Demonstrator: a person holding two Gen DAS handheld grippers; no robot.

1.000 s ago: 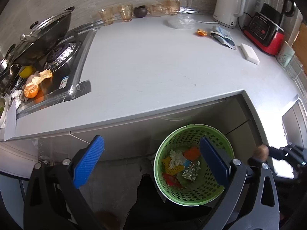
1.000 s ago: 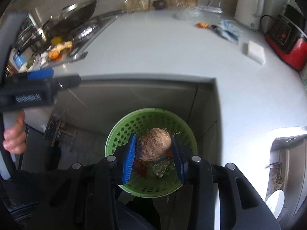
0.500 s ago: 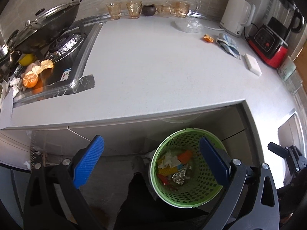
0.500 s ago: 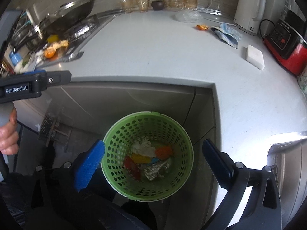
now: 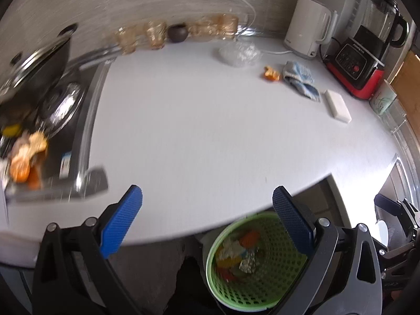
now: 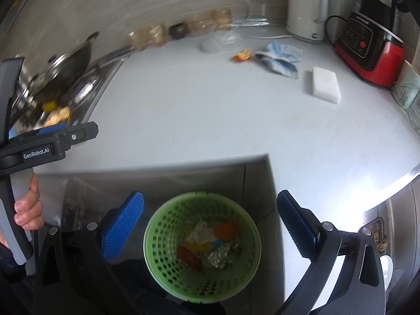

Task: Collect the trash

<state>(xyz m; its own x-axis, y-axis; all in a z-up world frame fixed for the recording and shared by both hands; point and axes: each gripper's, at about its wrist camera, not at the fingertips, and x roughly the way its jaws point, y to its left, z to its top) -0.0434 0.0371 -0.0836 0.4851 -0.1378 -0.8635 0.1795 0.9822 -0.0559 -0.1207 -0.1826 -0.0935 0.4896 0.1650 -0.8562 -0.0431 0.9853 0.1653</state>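
White lettering reading "GenRobot.AI" is showing on the black plastic body of the left hand-held gripper (image 6: 52,141), on its side just above the grey handle the person's hand (image 6: 26,212) is gripping. On the black control panel of the red-and-black blender base (image 5: 354,60) a small pale brand line is sitting above the buttons, too small to make out.

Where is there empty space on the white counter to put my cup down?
The big bare patch is the middle of the counter, between the stove and the white sponge. It is crowded at the back: glasses, plastic wrap, orange peel, blue cloth and kettle.
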